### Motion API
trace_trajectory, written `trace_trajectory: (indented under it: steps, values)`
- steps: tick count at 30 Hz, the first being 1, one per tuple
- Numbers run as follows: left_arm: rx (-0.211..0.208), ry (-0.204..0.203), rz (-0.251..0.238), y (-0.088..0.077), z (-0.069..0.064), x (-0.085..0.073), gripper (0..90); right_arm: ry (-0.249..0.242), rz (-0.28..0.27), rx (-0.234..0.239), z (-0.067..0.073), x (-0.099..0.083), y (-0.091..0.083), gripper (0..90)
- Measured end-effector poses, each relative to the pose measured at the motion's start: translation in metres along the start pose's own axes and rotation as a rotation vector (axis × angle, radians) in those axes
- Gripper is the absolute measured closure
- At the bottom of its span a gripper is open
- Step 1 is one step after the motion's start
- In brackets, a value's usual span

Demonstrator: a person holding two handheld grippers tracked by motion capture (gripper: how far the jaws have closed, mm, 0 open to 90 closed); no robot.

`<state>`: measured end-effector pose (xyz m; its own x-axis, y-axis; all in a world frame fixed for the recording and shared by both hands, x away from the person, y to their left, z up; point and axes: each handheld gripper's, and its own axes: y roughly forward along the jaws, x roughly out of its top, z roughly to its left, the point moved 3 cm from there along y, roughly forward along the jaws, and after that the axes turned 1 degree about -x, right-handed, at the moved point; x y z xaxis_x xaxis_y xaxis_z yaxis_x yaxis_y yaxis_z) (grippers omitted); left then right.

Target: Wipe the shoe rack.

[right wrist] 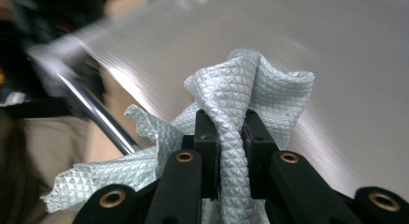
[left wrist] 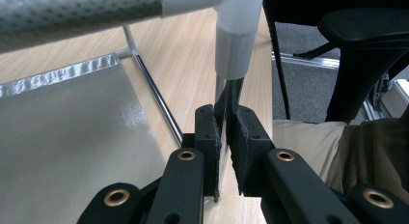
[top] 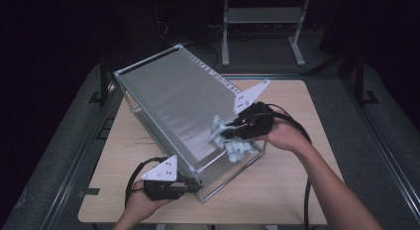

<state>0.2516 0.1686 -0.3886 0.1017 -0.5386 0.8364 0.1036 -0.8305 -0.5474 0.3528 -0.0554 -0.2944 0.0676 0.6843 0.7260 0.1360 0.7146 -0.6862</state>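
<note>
Pale waffle-weave cloth (right wrist: 241, 118) sits bunched between the jaws of my right gripper (right wrist: 230, 132), which are clamped tight on its fold; loose corners spill out to both sides. Just past that wad lies the brushed metal panel (top: 178, 106), the sloping top face of a tilted silver box frame (top: 225, 183) on the wooden table (top: 297, 190). In the high view the cloth (top: 229, 141) presses against the panel's lower right corner, close to my right hand (top: 282, 136).

My left gripper (top: 190, 184) sits nearer to me, at the frame's front corner. Its jaws are closed on a thin upright metal post (left wrist: 225, 96) under a white plastic corner joint (left wrist: 236, 40), holding the frame steady, I judge.

From the cloth, the panel's long axis runs up and away to the left, toward the far edge (top: 148, 61). Most unwiped surface, as I read it, lies in that direction, so the right hand, already on the panel, is the one placed to sweep along that axis while the left keeps the corner pinned.
</note>
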Motion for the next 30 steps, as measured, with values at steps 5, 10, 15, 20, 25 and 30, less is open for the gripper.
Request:
trace_trajectory:
  steps: [5, 10, 15, 20, 25, 30]
  values:
    - [0.002, 0.001, -0.002, -0.003, -0.001, -0.002, 81.7, -0.037, -0.014, 0.056, 0.01, 0.01, 0.013, 80.0]
    - [0.003, 0.002, -0.008, -0.005, -0.003, -0.004, 81.7, 0.031, 0.012, -0.037, -0.011, -0.012, -0.012, 80.0]
    - [0.005, 0.003, -0.002, -0.008, -0.005, -0.006, 81.6, 0.138, 0.078, -0.185, -0.046, -0.046, -0.055, 80.0]
    - [-0.002, 0.004, -0.001, -0.007, -0.004, -0.005, 81.6, 0.124, 0.069, -0.146, -0.041, -0.038, -0.045, 80.0]
    - [-0.002, 0.004, -0.01, -0.007, -0.004, -0.006, 81.6, 0.037, 0.028, -0.033, -0.016, -0.014, -0.012, 80.0]
    - [0.001, 0.001, -0.017, -0.007, -0.005, -0.007, 81.6, 0.047, 0.041, -0.081, -0.025, -0.019, -0.022, 80.0]
